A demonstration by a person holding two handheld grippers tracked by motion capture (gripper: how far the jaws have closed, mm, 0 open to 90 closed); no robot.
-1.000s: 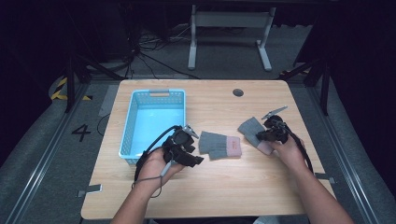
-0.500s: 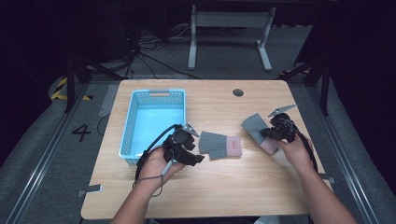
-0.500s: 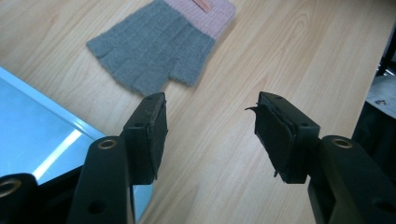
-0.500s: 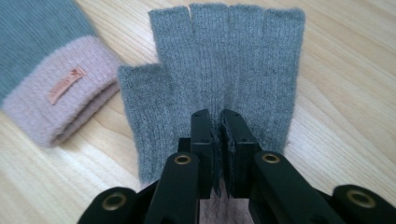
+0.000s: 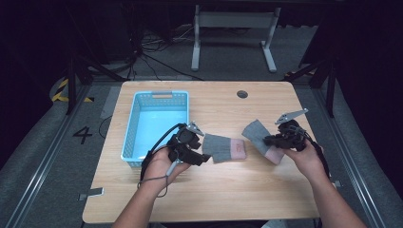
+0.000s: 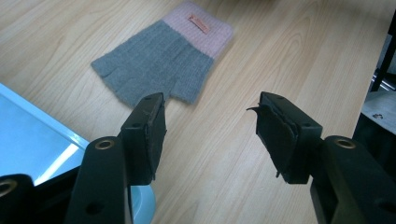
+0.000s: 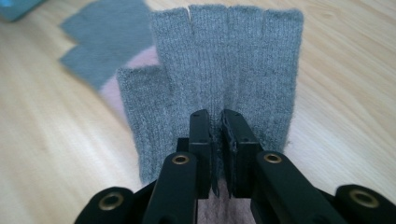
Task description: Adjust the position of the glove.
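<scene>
Two grey-and-pink gloves, one blue basket [image 5: 142,123] on worktop [image 5: 214,190]
Left gripper [image 6: 210,135] fingers spread wide, empty, near flat glove [image 6: 163,60]; right gripper [image 7: 216,140] fingers pinching second glove [image 7: 224,60].

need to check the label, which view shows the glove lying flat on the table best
The left gripper view: the flat glove lies whole, its pink cuff and small tag plain. The high view shows it small; the right gripper view catches a blurred corner.

Left gripper [image 5: 202,153], lower centre-left of the high view, has jaws spread wide. Right gripper [image 5: 265,140], at right, has jaws pinched together on cloth.
</scene>
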